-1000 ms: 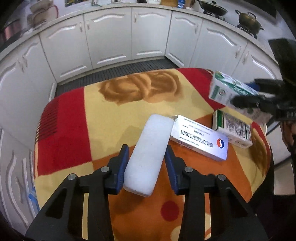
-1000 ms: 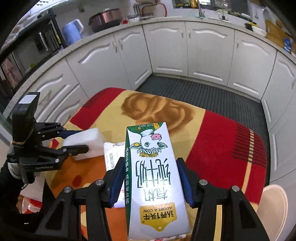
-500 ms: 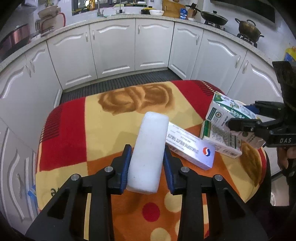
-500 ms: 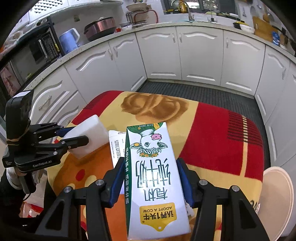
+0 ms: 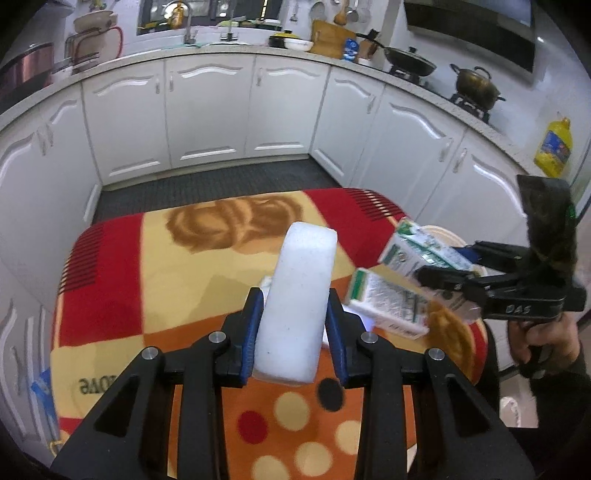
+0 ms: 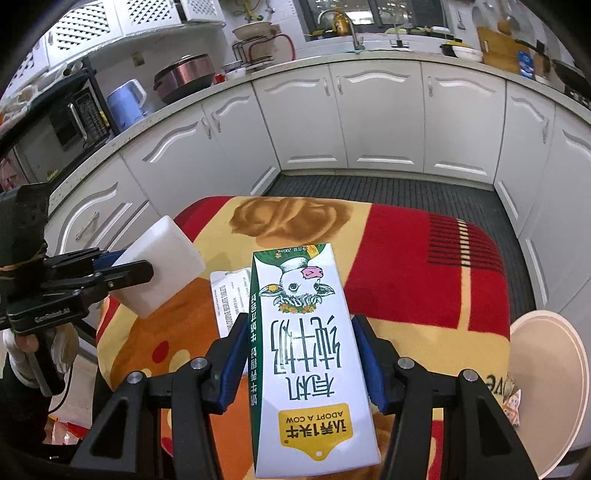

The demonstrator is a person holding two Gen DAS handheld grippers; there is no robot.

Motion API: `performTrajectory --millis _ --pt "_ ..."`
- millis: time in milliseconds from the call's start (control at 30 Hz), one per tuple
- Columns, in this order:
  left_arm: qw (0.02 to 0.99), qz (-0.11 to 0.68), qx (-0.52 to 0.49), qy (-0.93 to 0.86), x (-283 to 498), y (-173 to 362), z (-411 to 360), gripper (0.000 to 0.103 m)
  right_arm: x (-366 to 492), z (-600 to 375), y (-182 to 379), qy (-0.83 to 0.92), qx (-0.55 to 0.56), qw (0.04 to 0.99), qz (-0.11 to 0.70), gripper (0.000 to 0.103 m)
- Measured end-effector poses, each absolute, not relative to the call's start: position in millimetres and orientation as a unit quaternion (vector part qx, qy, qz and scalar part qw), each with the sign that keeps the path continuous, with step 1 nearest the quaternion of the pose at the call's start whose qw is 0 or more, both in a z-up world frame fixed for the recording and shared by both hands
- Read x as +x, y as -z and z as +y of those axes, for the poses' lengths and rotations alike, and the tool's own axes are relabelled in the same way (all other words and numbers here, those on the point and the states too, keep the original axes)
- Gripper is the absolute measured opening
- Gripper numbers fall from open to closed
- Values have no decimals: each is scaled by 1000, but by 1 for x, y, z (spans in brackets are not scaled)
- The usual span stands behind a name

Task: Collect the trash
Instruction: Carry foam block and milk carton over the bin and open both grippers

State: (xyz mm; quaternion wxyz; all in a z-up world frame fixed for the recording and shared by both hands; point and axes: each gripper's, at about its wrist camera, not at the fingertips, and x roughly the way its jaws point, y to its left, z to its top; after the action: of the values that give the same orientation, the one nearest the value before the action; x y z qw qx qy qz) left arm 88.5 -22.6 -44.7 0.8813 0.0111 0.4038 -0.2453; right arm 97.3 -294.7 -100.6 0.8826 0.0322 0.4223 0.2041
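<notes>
Your left tool [image 5: 295, 325] has its blue pads pressed on a white foam block [image 5: 301, 295], lifted clear of the patterned worktop [image 5: 147, 258]; its jaws have just closed a little further on it. A tablet box [image 6: 231, 299] and a green-edged carton [image 5: 388, 306] lie on the cloth between. Your right tool [image 6: 301, 362] clamps a milk carton [image 6: 310, 354] above the worktop's right side, near a beige bin [image 6: 546, 387].

A home kitchen: white cabinets [image 5: 207, 122] with curved panel doors wrap around a dark ribbed floor mat [image 6: 388, 188], under a speckled countertop [image 6: 207, 92]. A sink tap [image 5: 189, 31], a wok [image 5: 408, 62] and a brass pot [image 5: 476, 83] on a gas stove, a blue kettle [image 6: 127, 99], a microwave [image 6: 74, 118] and a yellow oil jug [image 5: 554, 147] line the counter.
</notes>
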Motion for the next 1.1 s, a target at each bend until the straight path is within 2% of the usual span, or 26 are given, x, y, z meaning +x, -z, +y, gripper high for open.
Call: performTrajectory --millis 300,600,1100 --pt "865 408 22 290 94 39 -74 30 91 -331 107 -173 64 890 417 53" --pt "843 399 37 358 96 29 -165 31 80 -414 109 -86 93 903 410 53" --pt "788 437 44 431 112 61 -325 31 51 -549 140 57 162 886 431 53"
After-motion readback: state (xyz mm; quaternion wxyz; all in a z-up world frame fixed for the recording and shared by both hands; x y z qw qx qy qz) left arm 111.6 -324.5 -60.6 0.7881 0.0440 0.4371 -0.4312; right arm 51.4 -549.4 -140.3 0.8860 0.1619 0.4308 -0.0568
